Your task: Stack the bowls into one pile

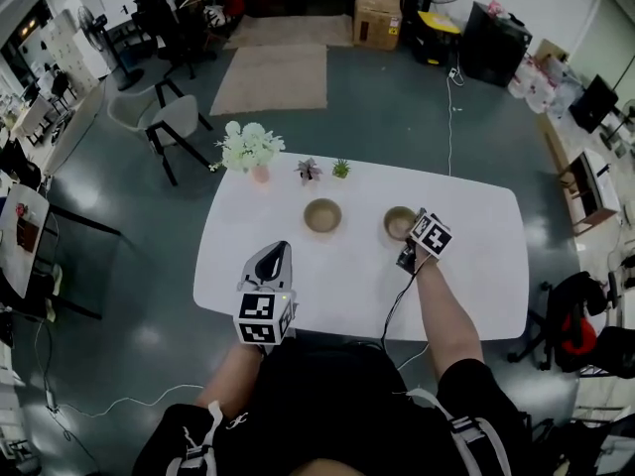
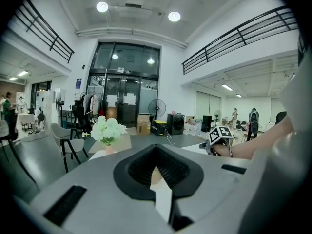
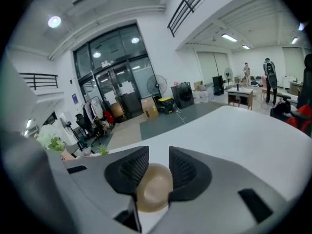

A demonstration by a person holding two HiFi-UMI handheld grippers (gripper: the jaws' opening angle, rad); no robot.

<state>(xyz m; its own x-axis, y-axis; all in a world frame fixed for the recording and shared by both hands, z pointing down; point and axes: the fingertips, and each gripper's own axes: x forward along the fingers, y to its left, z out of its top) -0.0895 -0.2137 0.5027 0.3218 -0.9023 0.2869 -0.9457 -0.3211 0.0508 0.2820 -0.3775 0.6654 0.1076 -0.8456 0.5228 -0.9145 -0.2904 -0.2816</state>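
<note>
No writing can be read anywhere. The cube (image 1: pixel 265 317) on the left gripper (image 1: pixel 277 253) and the one on the right gripper (image 1: pixel 412 231) bear only black-and-white square patterns. A blue sign (image 2: pixel 78 84) beside the glass doors is too small to read.

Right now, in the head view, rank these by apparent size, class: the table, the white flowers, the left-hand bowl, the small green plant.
1. table, largest
2. white flowers
3. left-hand bowl
4. small green plant, smallest
</note>
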